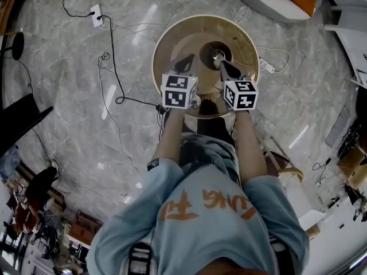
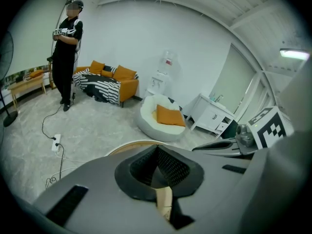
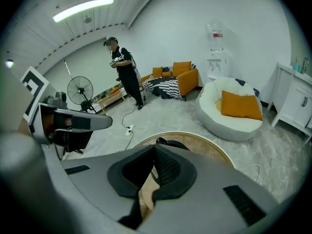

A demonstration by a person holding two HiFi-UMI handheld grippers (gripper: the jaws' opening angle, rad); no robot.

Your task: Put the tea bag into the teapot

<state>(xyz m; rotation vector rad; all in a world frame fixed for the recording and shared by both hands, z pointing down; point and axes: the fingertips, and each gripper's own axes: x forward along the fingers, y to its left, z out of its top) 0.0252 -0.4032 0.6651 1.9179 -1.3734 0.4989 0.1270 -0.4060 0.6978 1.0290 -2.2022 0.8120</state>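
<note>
In the head view a dark round teapot (image 1: 213, 51) with a shiny knob stands at the middle of a round wooden table (image 1: 172, 44). My right gripper (image 1: 223, 65) hovers just near of the knob with its jaws shut and nothing between them. Over the table beside it, left of the teapot, my left gripper (image 1: 185, 63) also looks shut and holds nothing that I can see. The teapot's dark top (image 3: 168, 142) peeks over the right gripper's (image 3: 155, 149) closed jaws. In the left gripper view the jaws (image 2: 157, 149) meet, with only table showing under them. No tea bag is in view.
A power strip (image 1: 96, 15) and cables (image 1: 114, 67) lie on the marble floor left of the table. A white beanbag with an orange cushion (image 2: 167, 115), an orange sofa (image 2: 109, 79), a white cabinet (image 2: 210, 116) and a standing person (image 2: 66, 48) are farther off. A fan (image 3: 80, 89) stands at left.
</note>
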